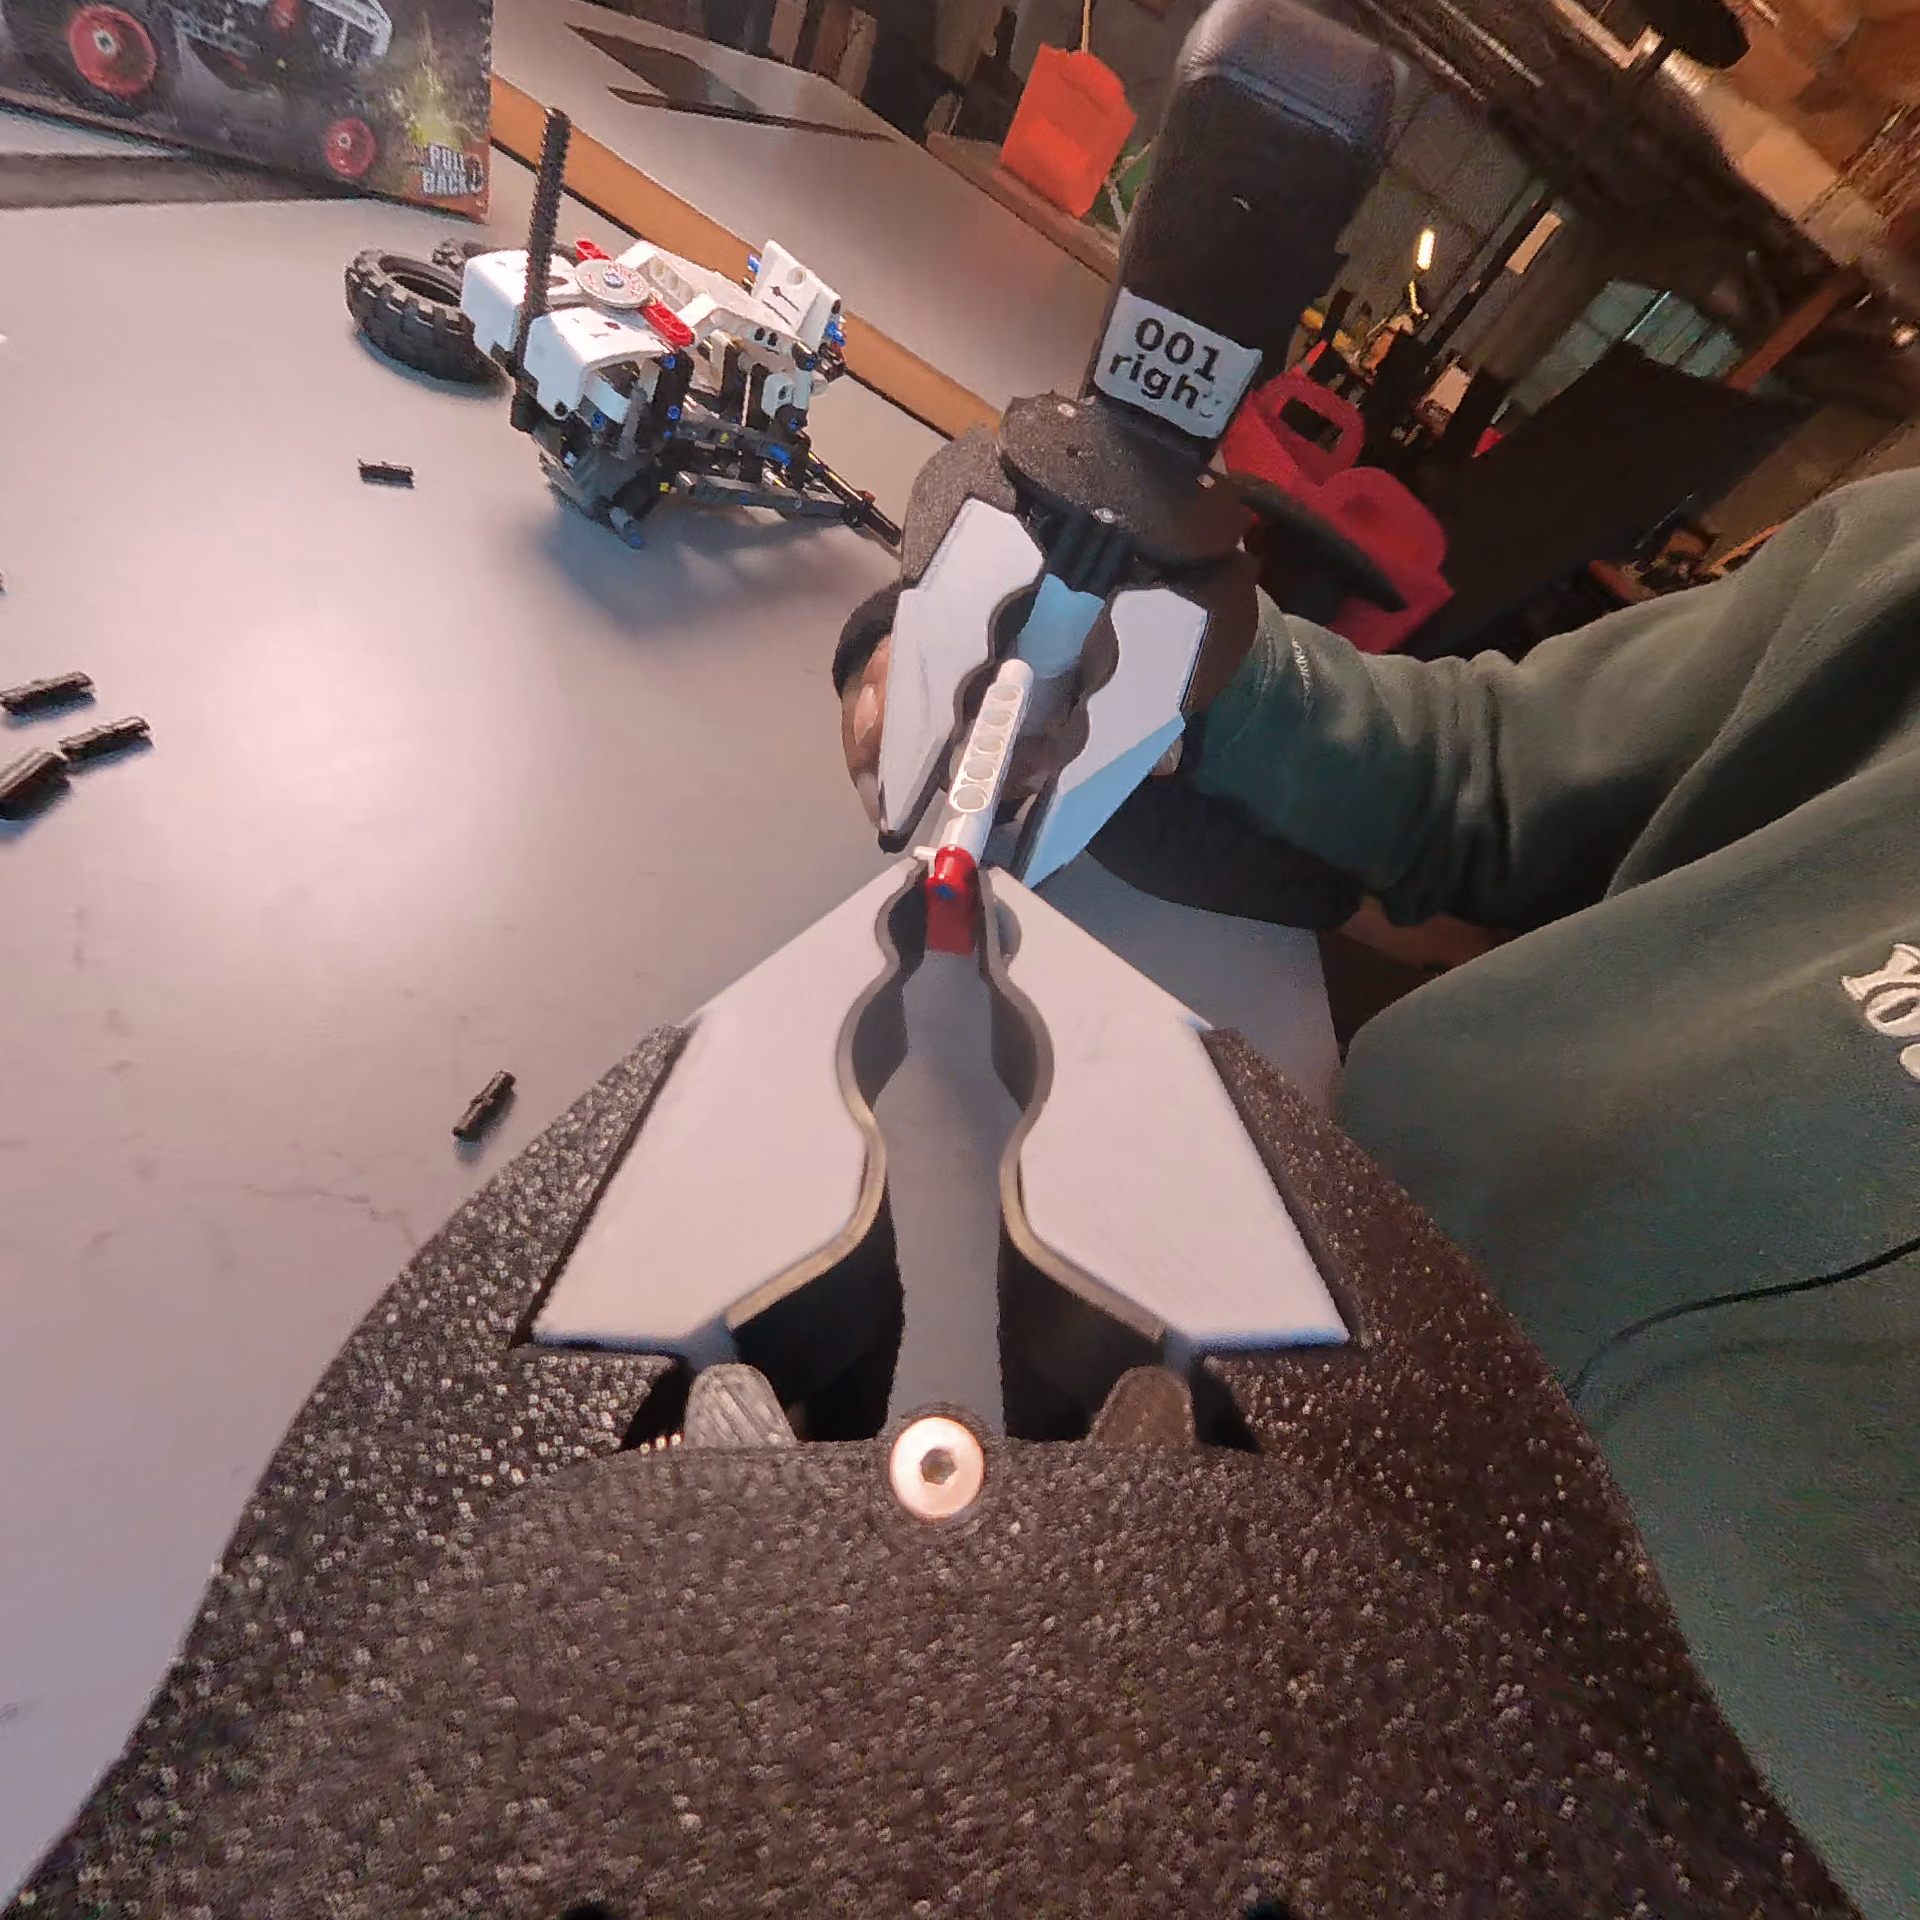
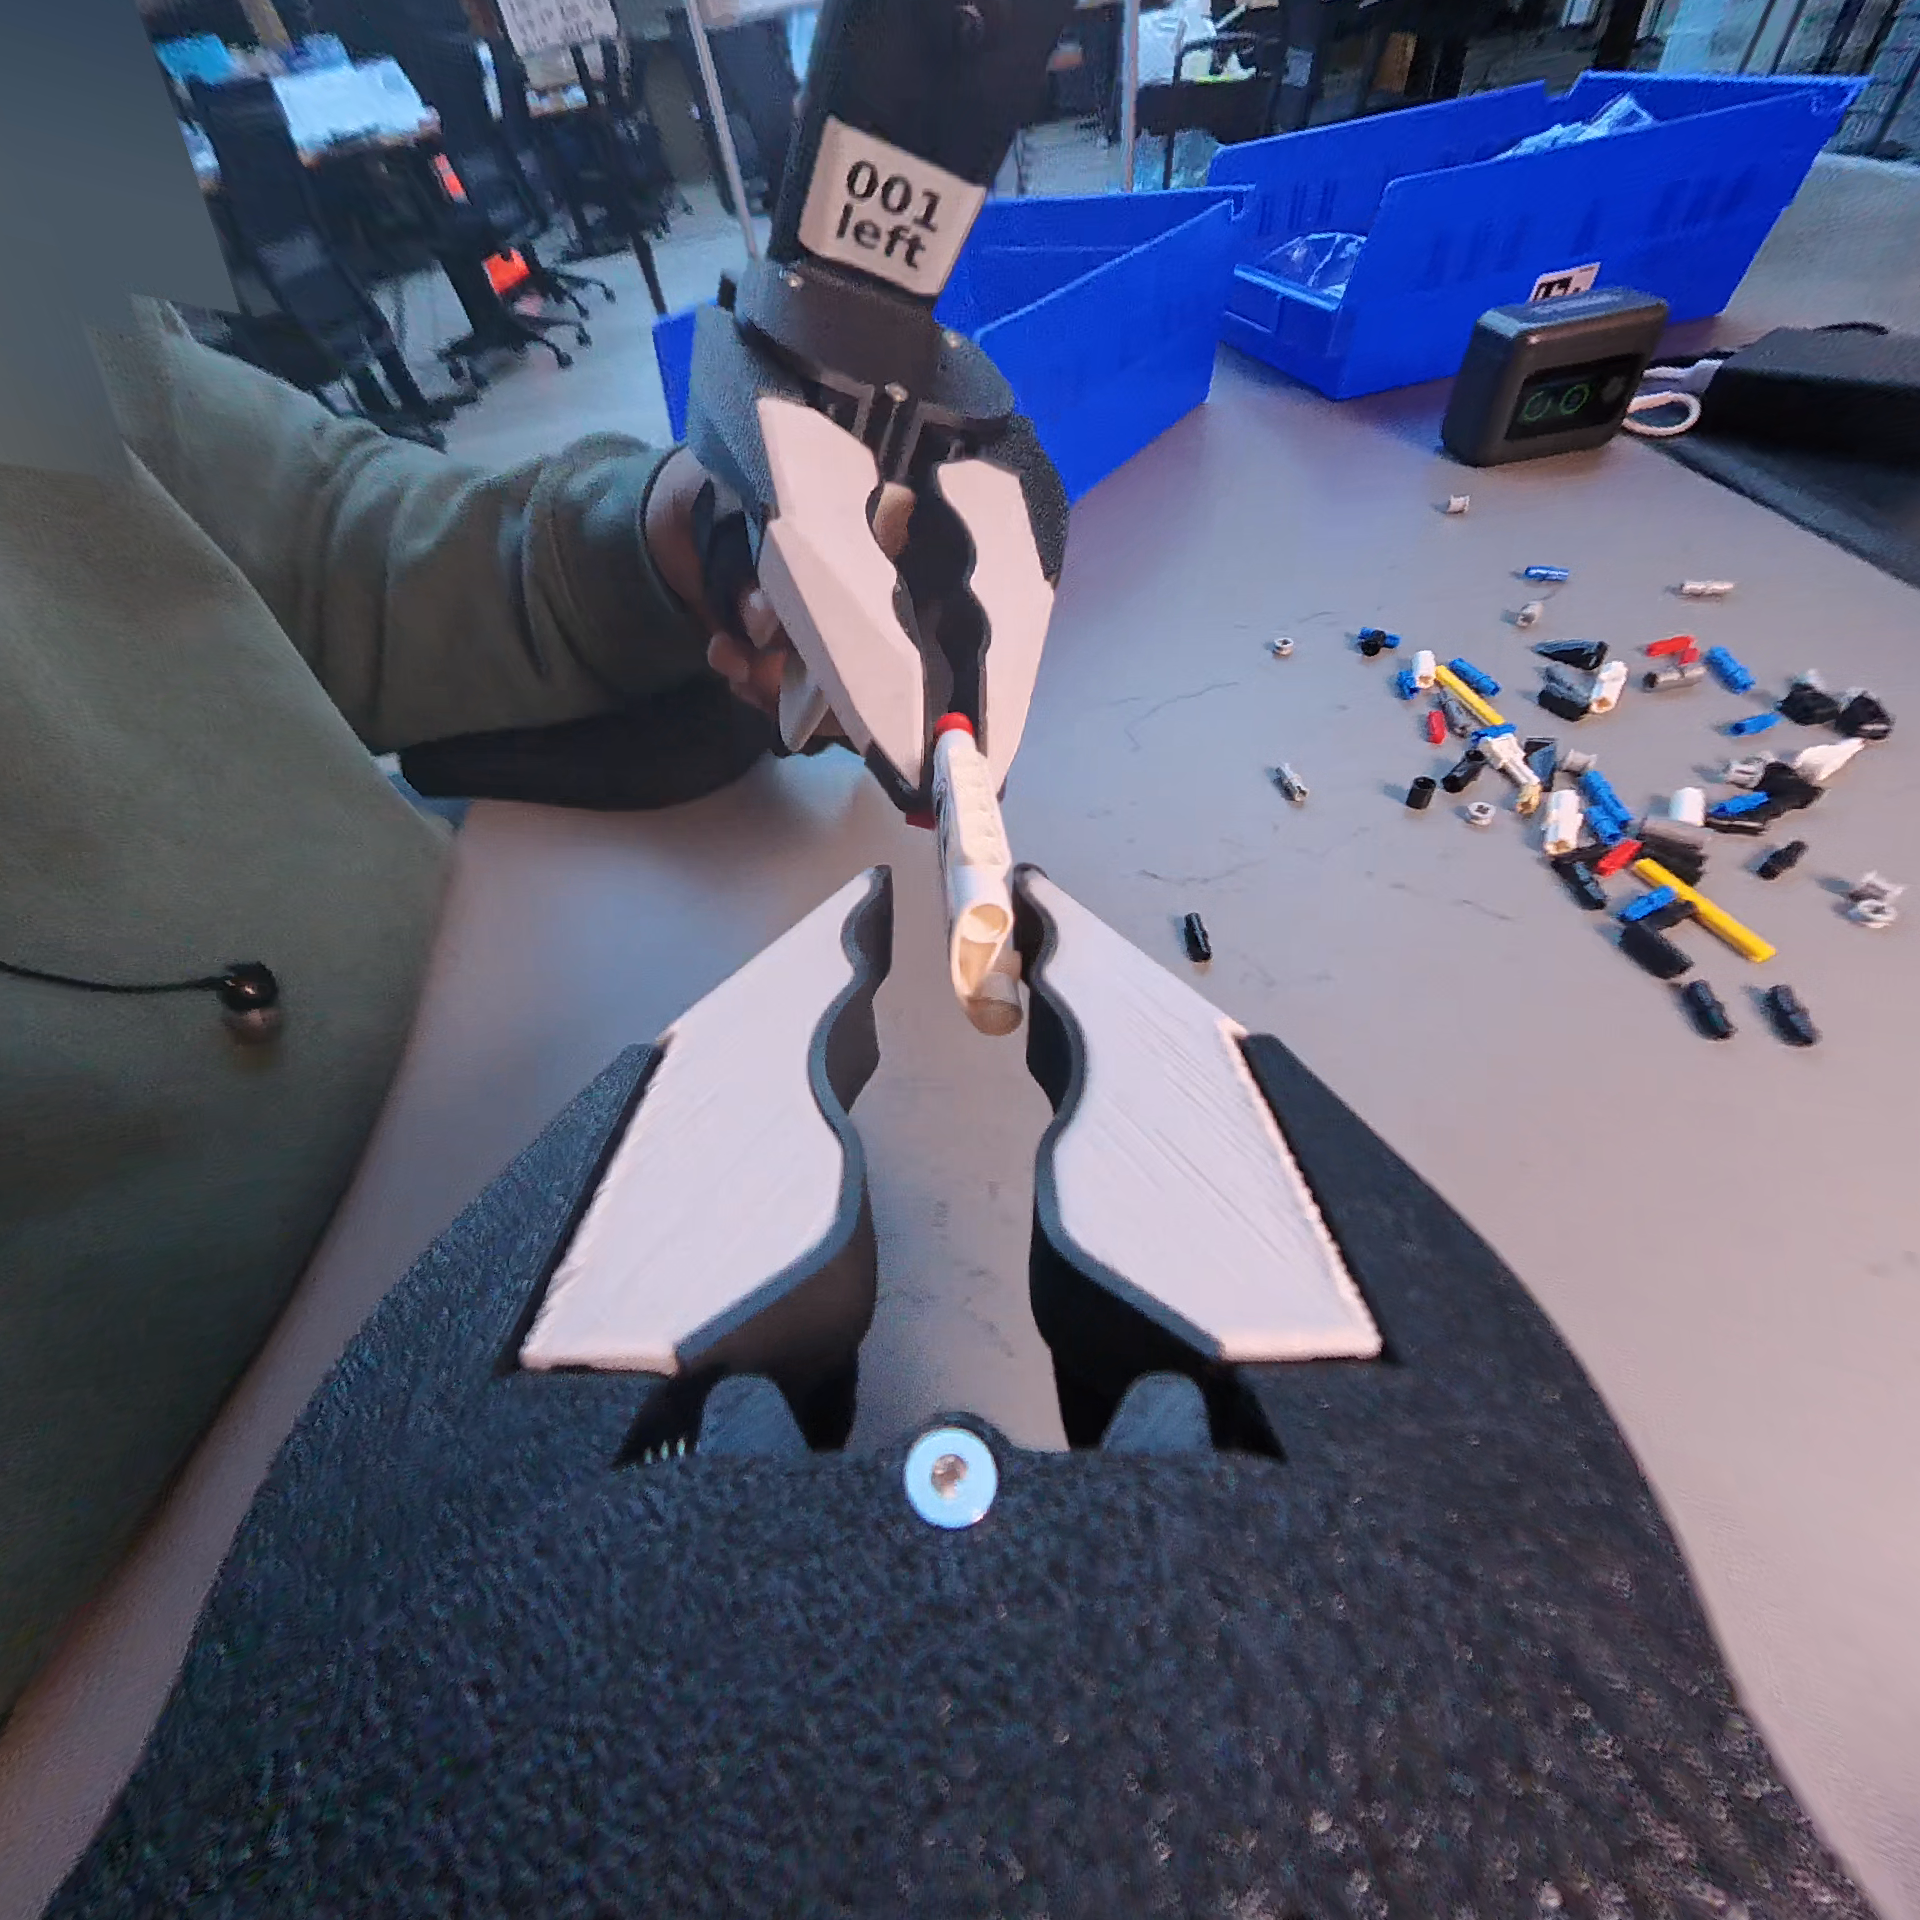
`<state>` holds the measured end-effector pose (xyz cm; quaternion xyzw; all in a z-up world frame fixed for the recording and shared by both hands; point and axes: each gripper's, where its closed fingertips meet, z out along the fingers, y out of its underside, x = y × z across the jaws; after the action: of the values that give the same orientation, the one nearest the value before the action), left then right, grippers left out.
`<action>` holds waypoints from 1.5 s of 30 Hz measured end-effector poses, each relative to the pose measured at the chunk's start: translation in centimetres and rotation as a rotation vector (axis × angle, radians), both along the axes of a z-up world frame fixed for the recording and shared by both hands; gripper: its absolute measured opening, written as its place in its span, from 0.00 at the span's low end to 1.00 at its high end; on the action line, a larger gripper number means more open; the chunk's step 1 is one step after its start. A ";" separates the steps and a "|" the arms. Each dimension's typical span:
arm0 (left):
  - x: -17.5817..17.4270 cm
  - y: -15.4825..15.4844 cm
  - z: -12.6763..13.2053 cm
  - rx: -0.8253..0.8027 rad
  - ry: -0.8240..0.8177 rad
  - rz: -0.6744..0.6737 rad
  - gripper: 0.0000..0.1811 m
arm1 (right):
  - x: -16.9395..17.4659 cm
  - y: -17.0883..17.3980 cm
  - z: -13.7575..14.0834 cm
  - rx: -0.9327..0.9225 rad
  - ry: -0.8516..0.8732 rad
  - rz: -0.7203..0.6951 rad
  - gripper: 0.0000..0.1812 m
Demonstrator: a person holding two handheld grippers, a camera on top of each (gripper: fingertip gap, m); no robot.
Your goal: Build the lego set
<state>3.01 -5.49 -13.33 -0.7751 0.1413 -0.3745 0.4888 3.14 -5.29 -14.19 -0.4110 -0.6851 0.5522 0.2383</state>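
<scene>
1. Right, both tools meet nose to nose above the desk: the left tool pinches a red pin at its very tips, and that pin sits on the end of a white beam.
2. The right tool grips the beam's other, thicker end, fingers closed in on it but not pressed together.
3. The beam's long axis runs straight from one tool to the other, red end at the left tool, pale end at the right tool, held up off the desk near its front edge.
4. Bins now: two blue bins stand at the far side of the desk in the right wrist view; clear bags show in the farther one, the nearer one's inside is hidden.
5. Only the right wrist view shows the scatter of loose parts, blue, black, white, red and two yellow axles, lying to the right, plus a small black device near the bins.
6. Only the left wrist view shows the half-built white truck lying farther back, a black tyre touching it, the set's box behind, and a few black pins off to the left.
7. A green sleeve reaches in behind the right tool.
</scene>
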 end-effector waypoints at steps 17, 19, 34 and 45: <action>-1.0 0.0 0.4 -0.147 -0.297 -0.025 0.04 | 0.4 2.7 2.5 -0.027 0.110 -0.076 0.19; -1.1 0.1 -0.2 -0.222 -0.390 -0.027 0.04 | 0.4 2.6 2.4 0.233 0.213 -0.108 0.22; -0.4 0.2 -0.4 -0.204 -0.342 -0.046 0.13 | 0.1 1.6 -0.8 0.555 0.194 -0.077 0.11; 1.5 -0.7 -2.2 -0.009 0.138 -0.101 0.09 | 1.0 0.2 -1.0 0.349 0.094 0.008 0.09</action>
<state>4.55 -6.24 -15.55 -0.7933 0.2116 -0.3450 0.4549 4.10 -5.13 -15.21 -0.3345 -0.7603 0.4444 0.3355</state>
